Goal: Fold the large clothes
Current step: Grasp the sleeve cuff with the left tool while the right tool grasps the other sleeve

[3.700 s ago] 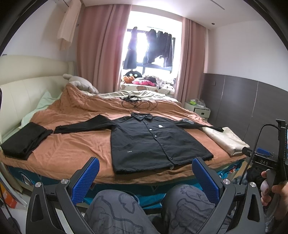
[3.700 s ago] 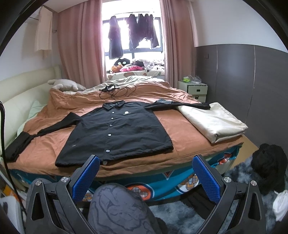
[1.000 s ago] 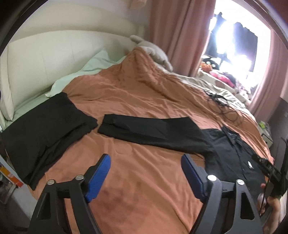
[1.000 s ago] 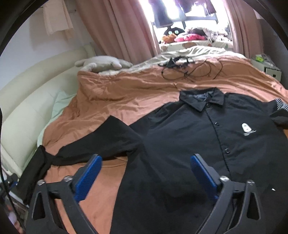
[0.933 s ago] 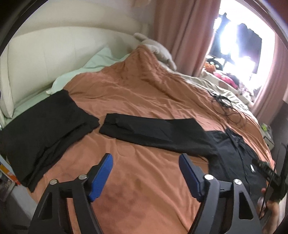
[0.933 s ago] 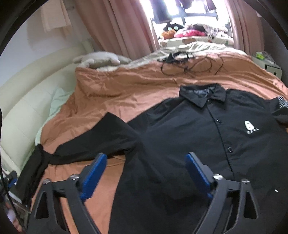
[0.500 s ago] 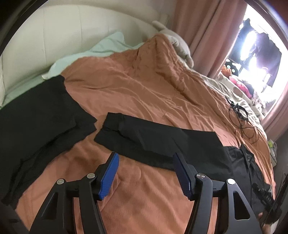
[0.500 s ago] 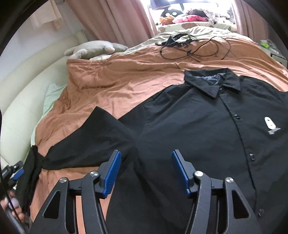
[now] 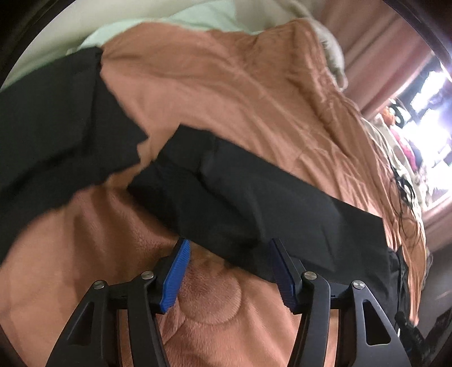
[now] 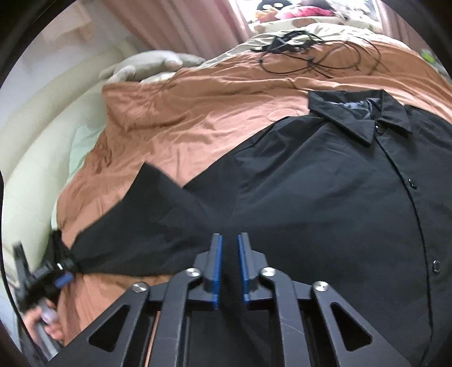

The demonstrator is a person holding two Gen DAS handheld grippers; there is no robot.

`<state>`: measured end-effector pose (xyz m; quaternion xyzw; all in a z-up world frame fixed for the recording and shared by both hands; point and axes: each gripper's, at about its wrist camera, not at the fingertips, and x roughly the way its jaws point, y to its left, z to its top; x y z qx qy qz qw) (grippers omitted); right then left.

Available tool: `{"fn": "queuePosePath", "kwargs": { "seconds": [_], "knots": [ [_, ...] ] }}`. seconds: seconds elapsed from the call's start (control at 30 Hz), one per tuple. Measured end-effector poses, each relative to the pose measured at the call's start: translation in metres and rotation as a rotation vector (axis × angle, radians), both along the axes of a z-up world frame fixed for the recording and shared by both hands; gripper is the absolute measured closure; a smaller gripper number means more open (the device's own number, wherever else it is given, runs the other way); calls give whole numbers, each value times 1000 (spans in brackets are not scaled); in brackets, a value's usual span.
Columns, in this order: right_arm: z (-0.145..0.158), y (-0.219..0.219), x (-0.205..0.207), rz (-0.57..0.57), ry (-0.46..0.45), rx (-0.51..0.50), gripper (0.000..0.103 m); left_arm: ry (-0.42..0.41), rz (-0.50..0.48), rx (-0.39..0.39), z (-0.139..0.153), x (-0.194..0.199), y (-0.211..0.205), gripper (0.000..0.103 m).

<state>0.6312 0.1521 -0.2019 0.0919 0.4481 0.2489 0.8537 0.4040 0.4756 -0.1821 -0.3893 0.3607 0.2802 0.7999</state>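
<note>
A black button-up shirt (image 10: 325,197) lies flat, front up, on the brown bedspread (image 10: 212,107). Its long sleeve (image 9: 254,203) stretches left across the bed. My left gripper (image 9: 228,245) is low over the sleeve's near edge; its jaws are closing, with sleeve fabric between the blue fingertips (image 9: 180,254) but not pinched. In the right wrist view the left gripper (image 10: 60,272) sits at the sleeve's far-left end, held by a hand (image 10: 48,319). My right gripper (image 10: 229,254) is at the underarm, its jaws closing, almost together on black fabric.
A folded black garment (image 9: 56,127) lies just left of the sleeve end. A pale green pillow (image 9: 175,17) and cream headboard (image 10: 36,118) are beyond it. A grey plush toy (image 10: 147,67) and tangled black cables (image 10: 310,53) lie at the far side, below pink curtains (image 10: 180,25).
Both grippers dropped closer to the bed. The left swung toward the sleeve end and narrowed. The right went from wide open to nearly together at the shirt's underarm.
</note>
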Motion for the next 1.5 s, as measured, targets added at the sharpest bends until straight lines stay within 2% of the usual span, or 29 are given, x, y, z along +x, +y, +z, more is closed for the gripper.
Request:
{"fn": "queuePosePath", "kwargs": {
  "seconds": [0.07, 0.13, 0.2, 0.27, 0.37, 0.47, 0.53, 0.63, 0.77, 1.0, 1.07, 1.13, 1.2, 1.37, 1.43, 1.47, 1.5],
  "knots": [
    [0, -8, 6, -30, 20, 61, 95, 3, 20, -28, -10, 2, 3, 55],
    [1, -12, 11, -37, 39, 110, 96, 2, 37, -10, -13, 4, 5, 61],
    [-2, -8, 14, -33, 55, 132, 96, 9, 45, 10, -12, 7, 7, 71],
    [-9, -1, 17, -22, 90, 161, 96, -23, 41, -4, -10, 7, 10, 91],
    [-28, 12, 21, 11, 149, 173, 96, -78, 44, 18, 5, 2, 7, 98],
    [-54, 24, 24, 40, 229, 159, 96, -134, 25, 50, 29, -1, -1, 100],
    [-62, 23, 24, 48, 262, 189, 97, -171, 3, 71, 51, 0, -7, 101],
    [-52, 17, 22, 62, 278, 211, 97, -216, -25, 118, 88, 2, -22, 101],
    [-29, -2, 10, 60, 234, 207, 97, -283, -64, 153, 136, 7, -44, 101],
    [2, -60, -14, -8, 212, 256, 96, -370, -169, 226, 209, 23, -98, 101],
    [13, -76, -25, -13, 174, 232, 96, -393, -207, 232, 225, 31, -115, 101],
    [23, -94, -38, -38, 135, 217, 88, -411, -261, 257, 243, 39, -139, 101],
    [30, -109, -46, -61, 114, 223, 74, -420, -304, 281, 257, 47, -160, 101],
    [43, -154, -48, -128, 89, 250, 71, -428, -425, 323, 281, 76, -215, 101],
    [47, -172, -45, -154, 69, 255, 61, -431, -460, 327, 284, 87, -232, 101],
    [50, -180, -44, -172, 58, 247, 53, -435, -483, 331, 286, 95, -244, 101],
    [51, -185, -42, -186, 50, 241, 50, -438, -506, 336, 288, 102, -255, 101]
  ]
}}
